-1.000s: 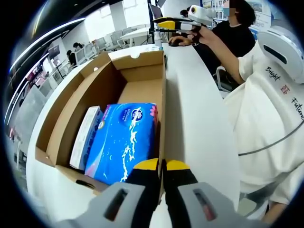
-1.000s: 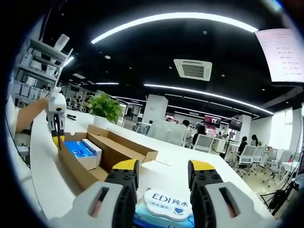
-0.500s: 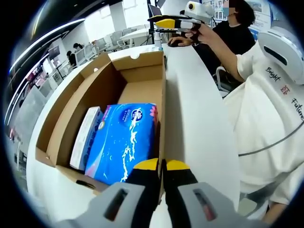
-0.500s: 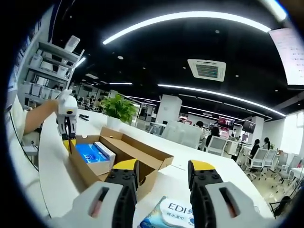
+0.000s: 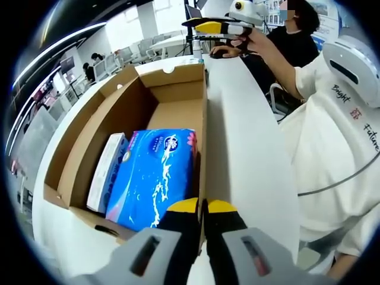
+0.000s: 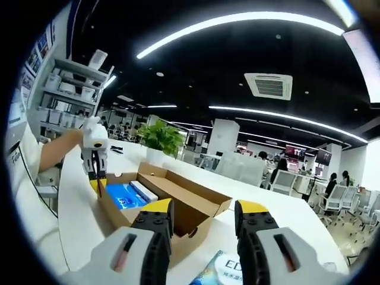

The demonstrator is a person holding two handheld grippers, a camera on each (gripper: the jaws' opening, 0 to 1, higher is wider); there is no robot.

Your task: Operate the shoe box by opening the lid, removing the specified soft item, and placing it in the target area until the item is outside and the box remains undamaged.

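The open cardboard shoe box (image 5: 178,95) lies lengthwise on the white counter. Inside it are a blue soft tissue pack (image 5: 154,175) and a slim white carton (image 5: 107,169) beside it. My left gripper (image 5: 202,208) is shut on the box's near right wall, yellow tips pinching the cardboard edge. In the right gripper view the box (image 6: 178,199) stands ahead, with the left gripper (image 6: 95,163) at its far corner. My right gripper (image 6: 202,217) is open with nothing between its jaws. A wet-wipe pack (image 6: 222,270) lies on the counter just below it.
The white counter (image 5: 243,148) runs along the box's right side. A person in a white shirt (image 5: 332,136) stands close on the right and holds the right gripper (image 5: 217,27) above the far end. A potted plant (image 6: 159,138), shelves and desks are behind.
The right gripper has drawn up and away from the wet-wipe pack, which now sits lower and partly cut off. The left gripper stays clamped on the box wall.
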